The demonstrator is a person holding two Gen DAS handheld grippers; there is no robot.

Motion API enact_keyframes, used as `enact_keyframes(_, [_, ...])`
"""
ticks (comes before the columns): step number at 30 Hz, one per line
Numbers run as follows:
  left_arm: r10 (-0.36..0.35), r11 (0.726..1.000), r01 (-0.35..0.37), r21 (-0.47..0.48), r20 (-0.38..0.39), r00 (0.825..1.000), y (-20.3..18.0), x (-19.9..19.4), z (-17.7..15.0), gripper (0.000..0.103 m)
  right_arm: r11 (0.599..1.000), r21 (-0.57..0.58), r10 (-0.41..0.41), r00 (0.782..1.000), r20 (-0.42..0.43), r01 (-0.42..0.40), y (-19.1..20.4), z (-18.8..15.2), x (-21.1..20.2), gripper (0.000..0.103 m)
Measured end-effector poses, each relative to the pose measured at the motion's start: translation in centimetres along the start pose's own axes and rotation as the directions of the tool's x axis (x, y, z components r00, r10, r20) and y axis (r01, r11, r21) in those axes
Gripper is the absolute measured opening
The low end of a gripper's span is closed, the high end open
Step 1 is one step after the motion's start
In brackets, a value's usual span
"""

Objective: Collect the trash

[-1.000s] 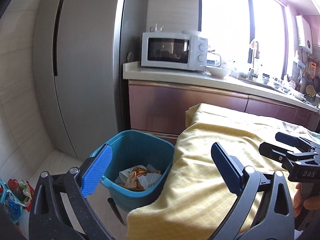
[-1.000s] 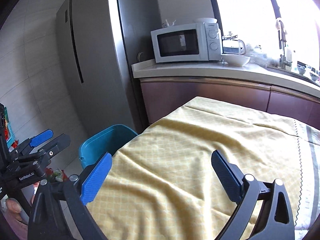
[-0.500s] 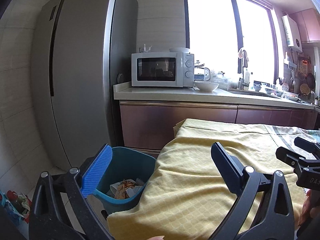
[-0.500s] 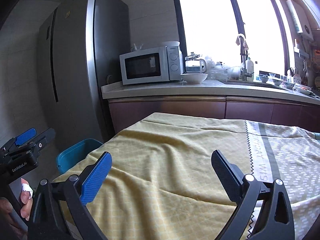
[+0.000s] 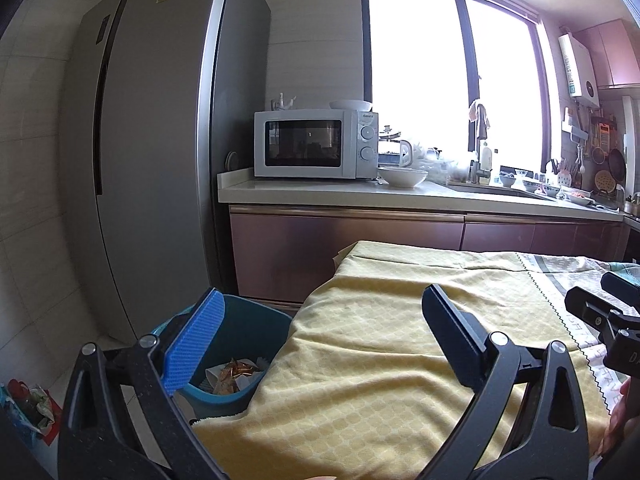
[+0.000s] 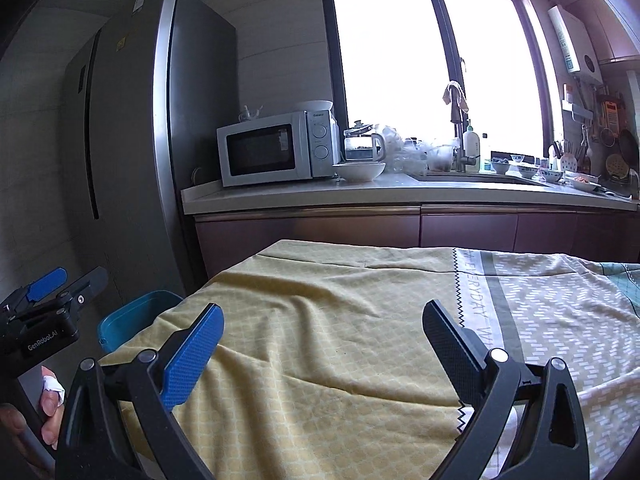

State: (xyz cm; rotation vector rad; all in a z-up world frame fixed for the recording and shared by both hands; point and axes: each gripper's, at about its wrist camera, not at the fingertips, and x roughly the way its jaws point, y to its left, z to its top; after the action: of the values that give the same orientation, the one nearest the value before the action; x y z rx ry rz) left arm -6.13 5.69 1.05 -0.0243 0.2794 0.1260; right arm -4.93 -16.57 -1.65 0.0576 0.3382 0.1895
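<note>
Yellow cloth (image 6: pixel 360 344) lies bare; both tongs, left (image 5: pixel 320 344) and right (image 6: pixel 322 350), gape wide, empty. Collecting looks finished: wrappers (image 5: pixel 236 372) sit in the bin (image 5: pixel 256 332) at the table's left corner; next, look for leftovers.

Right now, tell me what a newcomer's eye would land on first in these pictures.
The yellow tablecloth fills the foreground, bare of any trash, with both the left gripper and the right gripper open and empty above it. At its left edge, on the floor, stands a blue bin already holding crumpled wrappers. Behind, a white microwave sits on the counter beside a tall grey fridge, under a glaring window.
</note>
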Motion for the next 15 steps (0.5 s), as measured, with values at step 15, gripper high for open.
enact_keyframes(15, [0.0,1.0,0.0,0.007,0.004,1.0,-0.72,0.12,-0.31,0.097,0.999,0.01,-0.031,0.999,0.011,0.03,-0.72,0.18,-1.03,0.096])
